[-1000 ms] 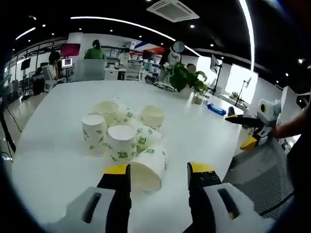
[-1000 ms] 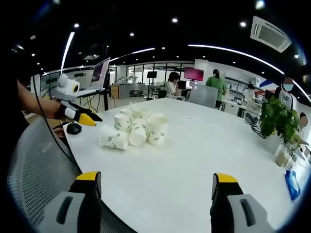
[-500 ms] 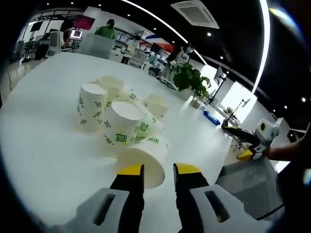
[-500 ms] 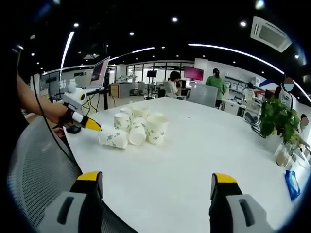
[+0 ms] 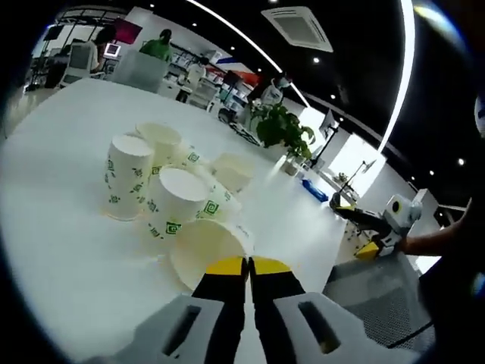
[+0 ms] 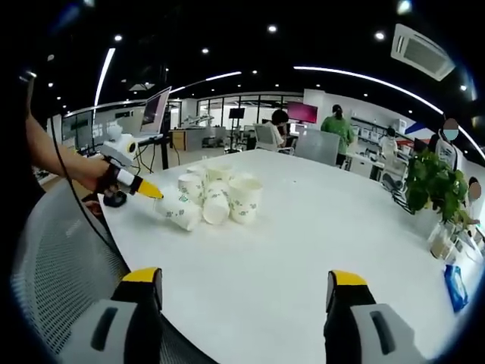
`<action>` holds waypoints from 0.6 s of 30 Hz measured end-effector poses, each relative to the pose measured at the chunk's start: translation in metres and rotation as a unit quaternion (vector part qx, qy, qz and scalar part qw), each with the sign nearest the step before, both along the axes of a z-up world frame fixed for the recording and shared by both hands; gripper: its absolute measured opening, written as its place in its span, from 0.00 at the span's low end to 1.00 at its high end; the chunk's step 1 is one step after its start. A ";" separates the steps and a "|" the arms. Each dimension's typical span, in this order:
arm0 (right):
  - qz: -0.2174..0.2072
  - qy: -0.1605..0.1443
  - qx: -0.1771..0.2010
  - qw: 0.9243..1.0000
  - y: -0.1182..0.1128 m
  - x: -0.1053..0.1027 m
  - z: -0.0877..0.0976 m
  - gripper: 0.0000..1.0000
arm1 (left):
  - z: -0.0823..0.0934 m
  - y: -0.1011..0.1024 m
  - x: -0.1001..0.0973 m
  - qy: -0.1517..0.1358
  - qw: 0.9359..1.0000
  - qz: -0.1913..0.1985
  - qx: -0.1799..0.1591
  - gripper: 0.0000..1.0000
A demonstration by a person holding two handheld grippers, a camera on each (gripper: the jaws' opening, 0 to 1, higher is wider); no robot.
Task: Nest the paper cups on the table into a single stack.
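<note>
— How does the left gripper stand?
— Its yellow-tipped jaws are pressed together, pinching the rim of a paper cup lying just ahead of them. In the right gripper view it reaches in from the left, held in a hand on a bare forearm.
— And the right gripper?
— Jaws wide apart, nothing between them.

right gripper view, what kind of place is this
Most likely an open-plan office. A long white table holds the paper cups, a mesh office chair stands at its near edge, and desks with monitors and people at work fill the background under ceiling strip lights.
</note>
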State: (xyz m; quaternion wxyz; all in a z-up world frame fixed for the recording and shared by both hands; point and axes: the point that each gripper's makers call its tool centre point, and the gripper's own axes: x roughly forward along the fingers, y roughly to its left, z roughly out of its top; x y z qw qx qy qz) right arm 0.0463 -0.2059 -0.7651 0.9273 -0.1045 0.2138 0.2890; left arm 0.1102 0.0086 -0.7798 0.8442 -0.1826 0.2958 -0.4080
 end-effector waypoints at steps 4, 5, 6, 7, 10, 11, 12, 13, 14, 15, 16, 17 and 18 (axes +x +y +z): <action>0.000 0.000 -0.001 1.000 0.000 0.000 0.000 0.89 | 0.007 -0.007 -0.005 -0.005 1.000 -0.019 0.003 0.00; -0.001 -0.001 -0.001 1.000 0.000 0.000 0.000 0.89 | 0.009 -0.008 -0.007 -0.014 0.999 -0.028 0.012 0.00; -0.001 0.000 -0.002 1.000 0.000 0.000 0.000 0.89 | 0.011 -0.010 -0.009 -0.017 0.999 -0.036 0.017 0.00; 0.000 0.000 -0.002 1.000 0.000 0.000 0.000 0.89 | 0.013 -0.011 -0.010 -0.019 0.999 -0.040 0.019 0.00; 0.000 -0.001 -0.002 1.000 0.000 0.000 0.000 0.89 | 0.020 -0.014 -0.014 -0.027 0.998 -0.055 0.032 0.00; 0.000 -0.001 -0.001 1.000 0.000 0.000 0.000 0.89 | 0.022 -0.014 -0.015 -0.033 0.997 -0.060 0.038 0.00; 0.001 -0.002 -0.001 1.000 0.001 -0.001 0.000 0.89 | 0.023 -0.014 -0.015 -0.037 0.996 -0.063 0.044 0.00; 0.001 -0.001 0.000 1.000 0.001 -0.001 0.000 0.89 | 0.024 -0.013 -0.015 -0.042 0.995 -0.067 0.053 0.00; 0.001 -0.002 0.000 1.000 0.001 -0.001 0.000 0.89 | 0.025 -0.013 -0.015 -0.049 0.994 -0.072 0.063 0.00; 0.001 -0.002 0.001 1.000 0.001 -0.001 0.001 0.90 | 0.027 -0.013 -0.016 -0.056 0.993 -0.078 0.073 0.00; 0.002 -0.003 0.002 1.000 0.002 -0.001 0.001 0.90 | 0.028 -0.013 -0.016 -0.059 0.992 -0.081 0.076 0.00; 0.001 -0.003 0.002 1.000 0.002 -0.001 0.001 0.90 | 0.030 -0.015 -0.017 -0.067 0.990 -0.086 0.088 0.00; 0.001 -0.003 0.003 1.000 0.002 -0.001 0.001 0.90 | 0.030 -0.013 -0.017 -0.076 0.987 -0.095 0.108 0.00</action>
